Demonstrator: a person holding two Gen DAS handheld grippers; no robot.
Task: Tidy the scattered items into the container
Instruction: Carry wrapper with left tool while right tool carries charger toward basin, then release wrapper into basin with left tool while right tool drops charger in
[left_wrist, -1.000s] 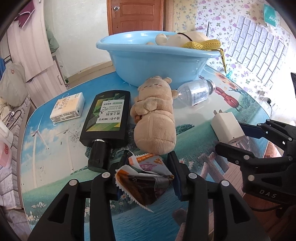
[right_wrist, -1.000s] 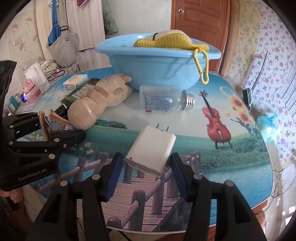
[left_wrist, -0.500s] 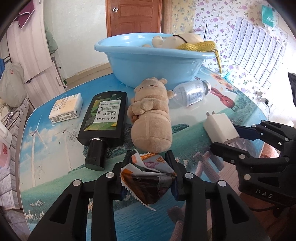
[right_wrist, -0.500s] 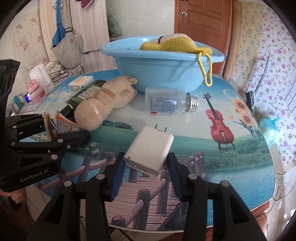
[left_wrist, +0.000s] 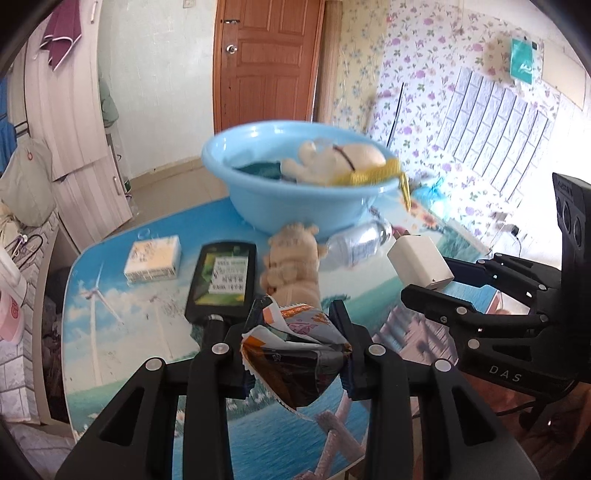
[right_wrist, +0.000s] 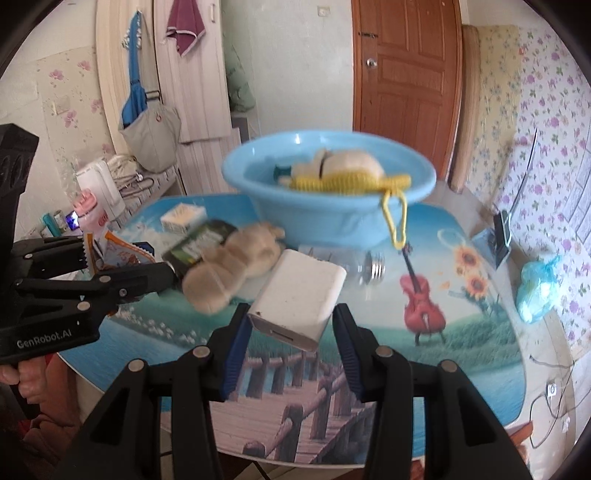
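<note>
L tongs (left_wrist: 295, 354) clenched on crumpled snack wrapper (left_wrist: 295, 358), orange/white/dark foil, pinched betw. both fingers, held clear above tabletop (left_wrist: 110, 332). R tongs (right_wrist: 291, 332) clenched on white charger block (right_wrist: 299, 299), prongs pointing away from cam, block tilted, off the tabletop. In L view the R tongs sit to the right w/ the charger (left_wrist: 421, 262) at the tips; in R view the L tongs (right_wrist: 110, 266) sit far left w/ wrapper (right_wrist: 118, 251) poking up.

Blue basin (left_wrist: 295, 199) at far side of tabletop, upright. Inside: cream plush toy (left_wrist: 340, 158) and yellow knitted item (right_wrist: 351, 182) draped over rim, yellow clip loop (right_wrist: 395, 221) hanging down outside wall.

Still on tabletop, near side of basin: tan plush bear (left_wrist: 291, 266) lying lengthwise, head toward basin; clear bottle (left_wrist: 358, 245) on its side just right of bear, metal cap (right_wrist: 375, 269) to the right; black flat bottle w/ green label (left_wrist: 221, 280) just left of bear, cap toward cam; small white box (left_wrist: 153, 258) further left, apart from the rest.

Both views motion-blurred. Person's hand (right_wrist: 22, 376) on L tool handle, lower left in R view.
</note>
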